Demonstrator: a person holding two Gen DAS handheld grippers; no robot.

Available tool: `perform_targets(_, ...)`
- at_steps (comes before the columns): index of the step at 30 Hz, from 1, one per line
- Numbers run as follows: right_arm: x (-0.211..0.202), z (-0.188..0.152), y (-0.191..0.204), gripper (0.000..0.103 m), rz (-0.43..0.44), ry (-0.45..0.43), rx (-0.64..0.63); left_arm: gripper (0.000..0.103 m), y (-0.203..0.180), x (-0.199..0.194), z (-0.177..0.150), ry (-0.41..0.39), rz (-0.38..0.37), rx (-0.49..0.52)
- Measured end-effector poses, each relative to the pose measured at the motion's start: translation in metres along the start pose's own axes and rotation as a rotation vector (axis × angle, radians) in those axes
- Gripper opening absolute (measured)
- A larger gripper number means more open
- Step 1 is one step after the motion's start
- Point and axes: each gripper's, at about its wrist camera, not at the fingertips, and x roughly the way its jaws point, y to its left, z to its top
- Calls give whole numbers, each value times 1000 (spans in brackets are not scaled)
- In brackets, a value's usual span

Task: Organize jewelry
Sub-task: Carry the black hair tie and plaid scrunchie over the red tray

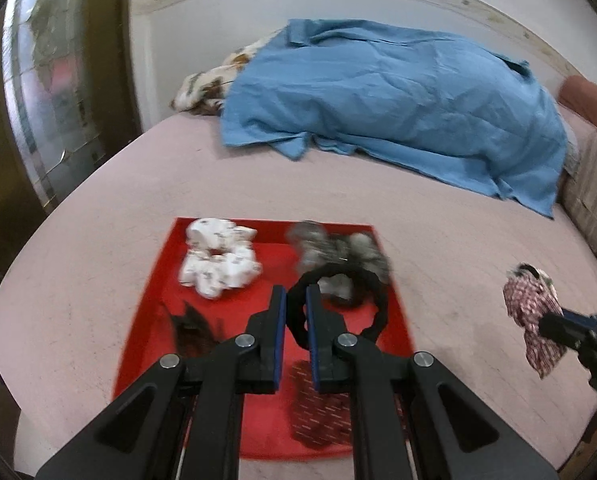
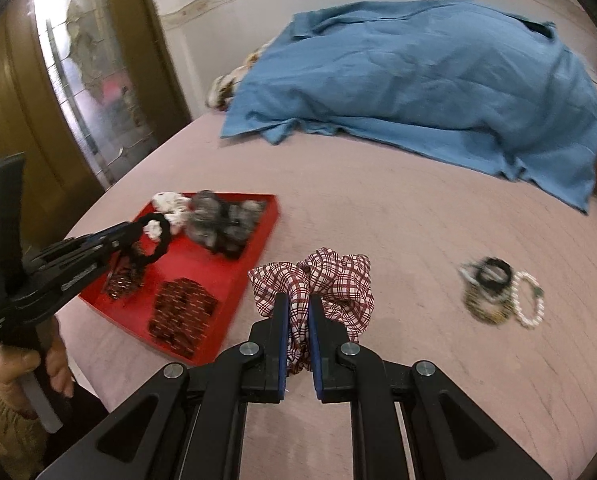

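My left gripper point(image 1: 296, 296) is shut on a black hair tie point(image 1: 372, 300) and holds it above the red tray point(image 1: 270, 424). The tray holds a white scrunchie point(image 1: 218, 260), a grey scrunchie point(image 1: 338, 248), a dark claw clip point(image 1: 192, 330) and a red patterned clip point(image 1: 318, 412). My right gripper point(image 2: 298, 304) is shut on a red checked scrunchie point(image 2: 322, 284), to the right of the tray point(image 2: 234, 276). The left gripper point(image 2: 138, 228) with the hair tie point(image 2: 156, 240) also shows in the right wrist view.
A small pile of bands and a pearl bracelet point(image 2: 530, 300) lie on the pink bed point(image 2: 398, 220) at the right. A blue sheet point(image 1: 398, 112) covers bedding at the back. A wooden door with glass point(image 1: 50, 100) stands left.
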Motion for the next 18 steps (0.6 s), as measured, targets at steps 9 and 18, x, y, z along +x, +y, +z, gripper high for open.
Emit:
perform_targets(9,30,19,50,11,53,31,-69,9,75,23,-1,47,34,-213)
perform_targets(18,72,36,88,12,78,61,-147,9,74,34,-7,91,-62,-229)
